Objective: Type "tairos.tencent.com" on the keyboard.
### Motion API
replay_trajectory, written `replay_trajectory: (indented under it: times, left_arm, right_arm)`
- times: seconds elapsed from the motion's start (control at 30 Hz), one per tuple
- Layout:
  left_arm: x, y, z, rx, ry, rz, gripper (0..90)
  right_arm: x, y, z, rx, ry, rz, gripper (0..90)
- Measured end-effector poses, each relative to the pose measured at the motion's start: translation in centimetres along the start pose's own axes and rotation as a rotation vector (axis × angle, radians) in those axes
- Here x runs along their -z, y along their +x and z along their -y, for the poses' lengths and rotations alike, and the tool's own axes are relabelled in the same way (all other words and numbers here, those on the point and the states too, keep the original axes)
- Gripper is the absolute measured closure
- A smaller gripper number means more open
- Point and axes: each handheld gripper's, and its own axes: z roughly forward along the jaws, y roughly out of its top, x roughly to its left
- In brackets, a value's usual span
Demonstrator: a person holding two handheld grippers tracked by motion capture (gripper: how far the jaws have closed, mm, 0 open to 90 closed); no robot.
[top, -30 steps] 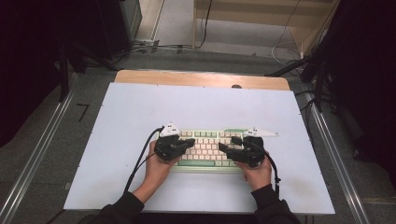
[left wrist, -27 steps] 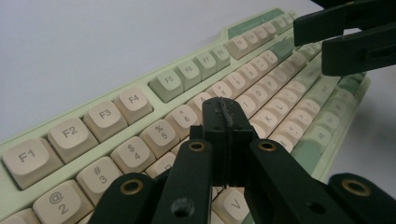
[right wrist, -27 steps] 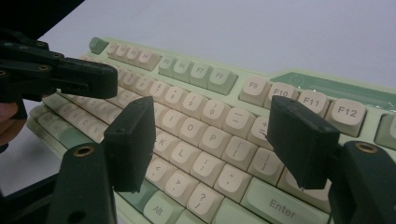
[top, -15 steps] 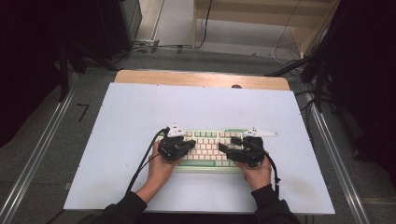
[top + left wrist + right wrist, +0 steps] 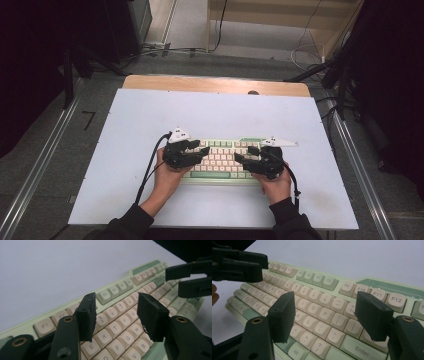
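A pale green keyboard [image 5: 222,159] with cream keys lies on the white table top, near the front. My left gripper [image 5: 204,150] hovers over its left half, pointing right. Its jaws have just been opening and now stand apart above the number and letter rows [image 5: 117,307], with nothing between them. My right gripper [image 5: 244,154] hovers over the right half, pointing left, open above the keys near P and Enter [image 5: 325,305]. The two sets of jaws face each other over the keyboard's middle. The right gripper's jaws [image 5: 190,277] show in the left gripper view, the left gripper's jaws [image 5: 239,265] in the right gripper view.
The white table top [image 5: 150,120] has a wooden strip [image 5: 215,85] along its far edge. Metal rails [image 5: 45,150] run along both sides. Cables lie on the floor behind, and a black cable [image 5: 150,165] trails from the left gripper.
The left gripper's jaws have come apart over the keys. Both hands stay about where they were, and the keyboard has not shifted.
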Motion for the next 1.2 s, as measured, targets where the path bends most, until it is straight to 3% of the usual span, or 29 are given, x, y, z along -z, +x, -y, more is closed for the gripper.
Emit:
replay_trajectory:
  times: [0.07,0.27,0.97,1.07,1.2]
  left_arm:
    - [0.3,0.4,0.1,0.016,-0.008,-0.007,43.9]
    - [1.2,1.1,0.1,0.029,-0.027,-0.020,39.8]
    - [2.1,1.9,0.6,0.036,-0.035,-0.043,40.0]
    - [2.1,2.0,0.7,0.025,-0.035,-0.032,48.7]
    - [1.9,1.7,0.8,-0.018,-0.002,0.023,86.1]
  right_arm:
    - [0.0,0.1,0.0,0.000,0.001,0.002,31.0]
    - [-0.1,0.0,0.0,0.001,0.005,0.003,31.1]
    - [0.0,0.0,0.0,0.000,0.002,0.001,31.1]
    - [0.0,0.0,0.0,0.001,0.001,0.001,31.1]
    - [0.0,0.0,0.0,0.000,0.001,0.000,31.1]
